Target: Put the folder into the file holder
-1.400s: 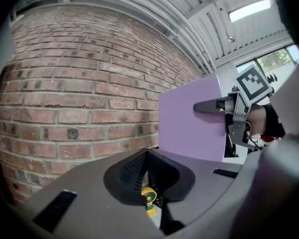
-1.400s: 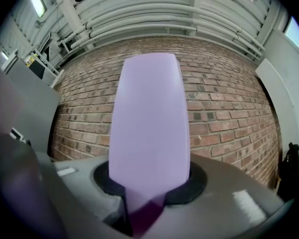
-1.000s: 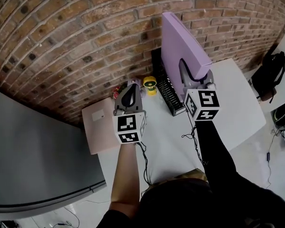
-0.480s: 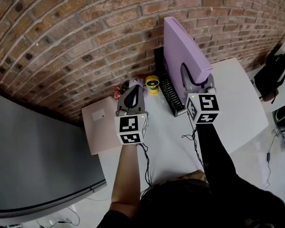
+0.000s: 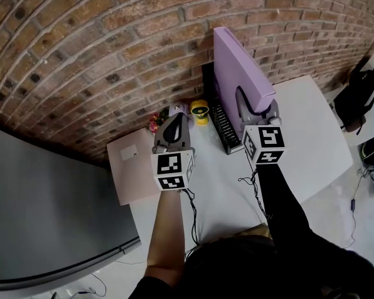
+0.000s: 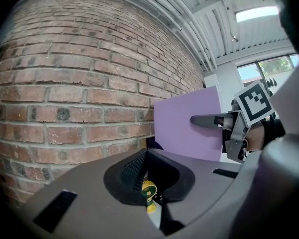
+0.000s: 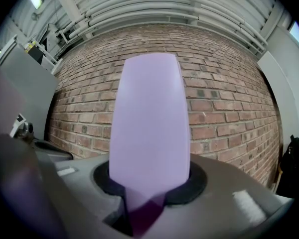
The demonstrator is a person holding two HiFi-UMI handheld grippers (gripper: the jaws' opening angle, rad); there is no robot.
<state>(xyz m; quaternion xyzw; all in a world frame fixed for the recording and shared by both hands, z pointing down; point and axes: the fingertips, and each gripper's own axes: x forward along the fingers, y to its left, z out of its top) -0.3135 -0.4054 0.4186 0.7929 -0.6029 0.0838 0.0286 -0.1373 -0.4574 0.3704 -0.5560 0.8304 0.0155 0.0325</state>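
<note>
A thick lilac folder (image 5: 240, 67) stands upright on its edge, and my right gripper (image 5: 254, 103) is shut on its near lower corner. In the right gripper view the folder (image 7: 149, 123) fills the gap between the jaws. It hangs just right of the black slotted file holder (image 5: 219, 123), which lies against the brick wall. My left gripper (image 5: 174, 121) hovers left of the holder, shut and holding nothing. The left gripper view shows the folder (image 6: 187, 128) with the right gripper's finger across it.
A small yellow fan-like object (image 5: 199, 110) stands by the wall between the grippers. A pale pink sheet (image 5: 132, 167) lies at the white table's (image 5: 311, 136) left edge. A black backpack (image 5: 355, 98) is on the floor at the right.
Both grippers have edged slightly toward the wall. The folder stays upright in the right gripper's hold.
</note>
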